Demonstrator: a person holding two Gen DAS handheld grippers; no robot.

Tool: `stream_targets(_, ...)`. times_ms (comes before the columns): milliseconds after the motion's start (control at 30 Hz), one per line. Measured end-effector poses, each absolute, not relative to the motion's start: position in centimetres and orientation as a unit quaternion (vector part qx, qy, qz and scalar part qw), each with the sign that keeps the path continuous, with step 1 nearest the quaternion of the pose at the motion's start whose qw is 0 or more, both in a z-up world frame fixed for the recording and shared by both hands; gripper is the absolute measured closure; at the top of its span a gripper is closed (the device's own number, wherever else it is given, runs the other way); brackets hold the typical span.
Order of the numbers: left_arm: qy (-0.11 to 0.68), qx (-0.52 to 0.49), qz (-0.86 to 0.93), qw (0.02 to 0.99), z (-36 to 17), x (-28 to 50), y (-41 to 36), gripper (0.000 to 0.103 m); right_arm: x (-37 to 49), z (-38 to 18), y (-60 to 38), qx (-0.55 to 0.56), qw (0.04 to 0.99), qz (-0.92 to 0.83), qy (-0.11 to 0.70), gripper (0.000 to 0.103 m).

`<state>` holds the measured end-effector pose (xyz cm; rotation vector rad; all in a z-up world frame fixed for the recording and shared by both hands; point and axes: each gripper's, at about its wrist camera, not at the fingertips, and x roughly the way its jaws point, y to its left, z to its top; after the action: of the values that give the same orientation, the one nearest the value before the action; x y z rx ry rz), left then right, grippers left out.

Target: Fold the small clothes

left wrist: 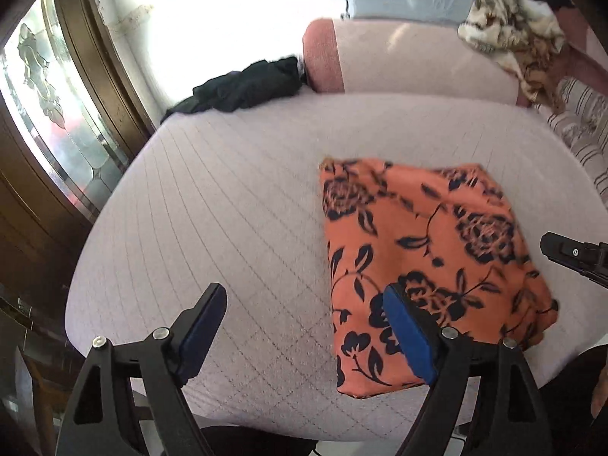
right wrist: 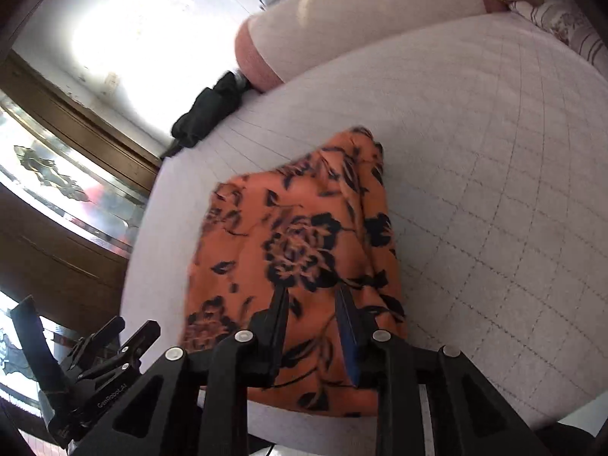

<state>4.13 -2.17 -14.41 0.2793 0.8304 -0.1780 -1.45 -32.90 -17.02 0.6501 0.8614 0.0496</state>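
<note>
Left wrist view. The left claw (left wrist: 300,307) stands with its two blue-padded fingers wide apart and nothing between them; one finger hangs over the bare quilted bed (left wrist: 235,197), the other over the near edge of the orange floral garment (left wrist: 429,243). The garment lies on the bed as a compact, roughly rectangular packet with straight edges and a flat top, which suggests that its folds are largely made. The tip of the right claw (left wrist: 570,254) enters from the right edge, just beside the packet; its state cannot be read here. Farther back, a dark garment (left wrist: 247,87) lies crumpled near the far edge of the bed, beside a pink bolster (left wrist: 410,60), and a brown-and-white patterned cloth (left wrist: 513,38) lies rumpled at upper right. Both appear unfolded.

Right wrist view. The right claw (right wrist: 311,296) holds its fingers narrowly apart, above the floral garment (right wrist: 296,235); no fabric is visibly pinched between the pads, so it appears to grip nothing. The packet lies near the front edge of the bed (right wrist: 494,152), its right side showing layered folds. The left claw (right wrist: 95,342) shows at lower left, clear of the cloth. The dark garment (right wrist: 212,114) remains a heap at the far side.

Judged progress: one item looks folded and released; at least the dark garment, and perhaps the patterned cloth, are left to fold.
</note>
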Motion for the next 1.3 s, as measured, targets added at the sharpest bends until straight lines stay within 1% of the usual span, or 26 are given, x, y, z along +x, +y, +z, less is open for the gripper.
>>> stream_targets(100, 0.350, 0.113, -0.086, 0.926, -9.3, 1.7, -1.8, 0.018, -3.8, -11.6, -31.9, 0.260, 0.899, 0.021, 0.351, 0.075)
stream_targets(200, 0.310, 0.098, -0.084, 0.942, -5.1, -0.5, -1.6, 0.014, -6.0, -7.4, -30.9, 0.233, 0.920, 0.025, 0.313, 0.074)
stream_targets(233, 0.297, 0.097, -0.080, 0.946, -3.8, -1.4, -1.7, 0.011, -6.4, -6.2, -30.6, 0.224, 0.926, 0.022, 0.302, 0.070)
stream_targets(300, 0.272, 0.096, -0.079, 0.954, -1.8, -2.8, -1.6, 0.007, -7.6, -4.4, -29.8, 0.205, 0.936, 0.006, 0.286, 0.045)
stream_targets(333, 0.264, 0.095, -0.078, 0.957, -0.9, -3.1, -1.6, 0.005, -8.3, -3.5, -29.6, 0.198, 0.941, 0.003, 0.273, 0.030)
stream_targets(400, 0.248, 0.092, -0.073, 0.962, 0.4, -4.0, -1.4, 0.004, -9.3, -2.2, -29.0, 0.184, 0.950, -0.004, 0.253, 0.030)
stream_targets(467, 0.234, 0.092, -0.057, 0.966, 1.4, -4.6, -1.2, 0.001, -10.0, -1.2, -28.6, 0.166, 0.954, -0.021, 0.250, 0.030)
stream_targets(600, 0.207, 0.091, -0.040, 0.973, 2.6, -5.6, -0.8, 0.000, -10.8, -0.3, -28.3, 0.159, 0.954, -0.037, 0.249, 0.030)
stream_targets(800, 0.206, 0.078, -0.039, 0.975, 3.1, -5.7, -0.3, 0.000, -12.0, -0.1, -27.6, 0.123, 0.958, -0.064, 0.251, 0.030)
stream_targets(1300, 0.224, 0.061, -0.030, 0.972, 1.8, -4.9, 0.5, 0.000, -11.7, -1.0, -26.7, 0.120, 0.956, -0.058, 0.261, 0.030)
